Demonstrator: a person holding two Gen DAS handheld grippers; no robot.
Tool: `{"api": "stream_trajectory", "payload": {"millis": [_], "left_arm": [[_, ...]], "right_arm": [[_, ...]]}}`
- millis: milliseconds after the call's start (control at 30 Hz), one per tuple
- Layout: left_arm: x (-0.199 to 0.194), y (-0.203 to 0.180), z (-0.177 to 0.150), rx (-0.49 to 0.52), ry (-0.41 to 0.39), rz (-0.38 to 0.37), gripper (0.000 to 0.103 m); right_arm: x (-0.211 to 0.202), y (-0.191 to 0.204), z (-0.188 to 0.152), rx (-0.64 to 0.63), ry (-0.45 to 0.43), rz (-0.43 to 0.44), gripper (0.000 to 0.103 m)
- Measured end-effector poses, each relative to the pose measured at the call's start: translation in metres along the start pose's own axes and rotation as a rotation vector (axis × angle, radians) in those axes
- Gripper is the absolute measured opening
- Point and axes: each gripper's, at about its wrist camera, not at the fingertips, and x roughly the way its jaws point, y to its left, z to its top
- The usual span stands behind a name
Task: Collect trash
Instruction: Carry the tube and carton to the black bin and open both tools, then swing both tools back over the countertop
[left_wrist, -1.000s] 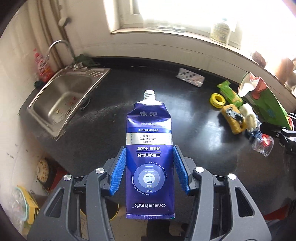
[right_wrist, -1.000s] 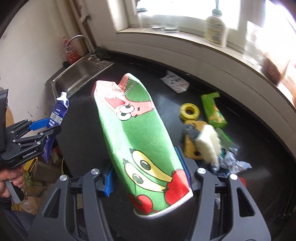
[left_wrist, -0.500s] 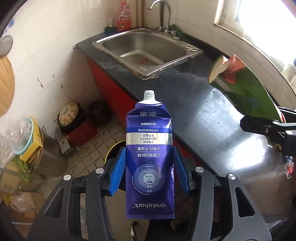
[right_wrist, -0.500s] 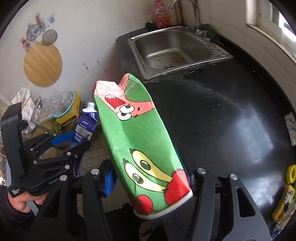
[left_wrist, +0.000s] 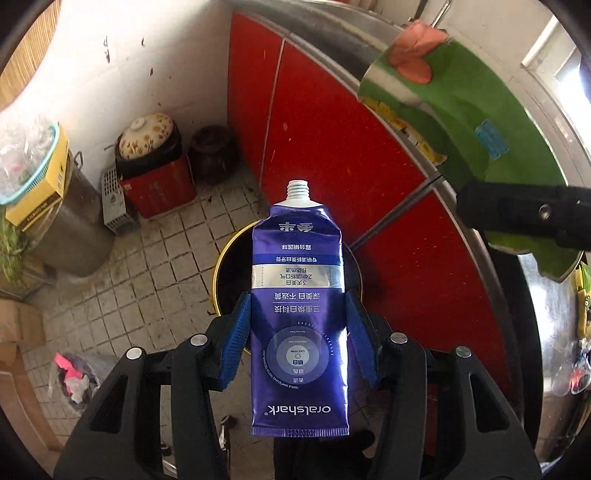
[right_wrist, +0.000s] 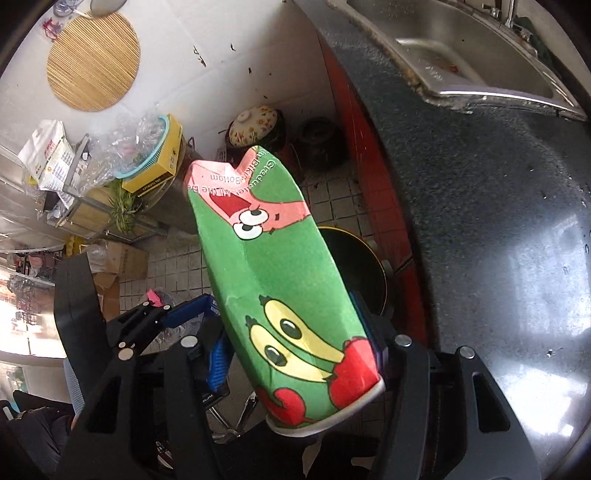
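A second ago both cameras looked across the black tabletop toward the window and the scattered rubbish; now both look steeply down over its edge at the tiled floor, where a yellow-rimmed bin stands against the red cabinet front. That swing suggests the carry is nearly done and the drop is what remains. The left claw pinches the purple toothpaste tube by its flat sides, nozzle pointing away, and the tube hangs directly over the bin's dark mouth. The right claw pinches the crushed green cartoon paper cup, rim toward the camera, with the bin partly hidden behind it. The left view shows the tube lined up with the bin and the cup held off to the right, nearer the cabinet than the bin. The right view alone shows the steel sink, the round woven mat on the wall and the left claw low at the left, though the tube it holds is mostly hidden behind the cup there.
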Motion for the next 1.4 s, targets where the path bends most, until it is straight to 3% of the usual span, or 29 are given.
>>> {"api": "stream_trajectory", "payload": {"millis": [233, 267, 300, 333, 433, 667, 833, 1000, 1100, 1400], "left_arm": [[0.029, 0.006, 0.0, -0.009, 0.03, -0.033, 0.05], [0.032, 0.006, 0.0, -0.009, 0.037, -0.03, 0.059], [0.035, 0.007, 0.001, -0.007, 0.046, -0.013, 0.07], [0.037, 0.008, 0.002, -0.008, 0.048, 0.003, 0.086], [0.033, 0.014, 0.002, -0.024, 0.028, 0.001, 0.087], [0.001, 0.007, 0.005, -0.005, -0.006, 0.009, 0.088], [-0.037, -0.034, 0.022, 0.099, -0.064, 0.01, 0.096], [-0.065, -0.117, 0.04, 0.288, -0.1, -0.042, 0.096], [-0.076, -0.174, 0.038, 0.423, -0.124, -0.096, 0.096], [-0.111, -0.363, -0.018, 0.825, -0.111, -0.355, 0.096]], "right_arm": [[0.035, 0.002, 0.012, 0.016, 0.053, -0.033, 0.06], [0.036, 0.003, 0.014, 0.024, 0.06, -0.019, 0.064], [0.039, 0.002, 0.016, 0.036, 0.068, -0.001, 0.075], [0.037, 0.002, 0.017, 0.046, 0.062, 0.01, 0.081], [0.03, -0.001, 0.018, 0.042, 0.046, 0.017, 0.082], [-0.014, -0.005, 0.007, 0.029, -0.017, 0.017, 0.082], [-0.079, -0.031, -0.02, 0.071, -0.138, -0.031, 0.092], [-0.161, -0.091, -0.074, 0.228, -0.273, -0.139, 0.093], [-0.211, -0.131, -0.123, 0.363, -0.354, -0.232, 0.094], [-0.33, -0.212, -0.314, 0.771, -0.51, -0.525, 0.094]]}}
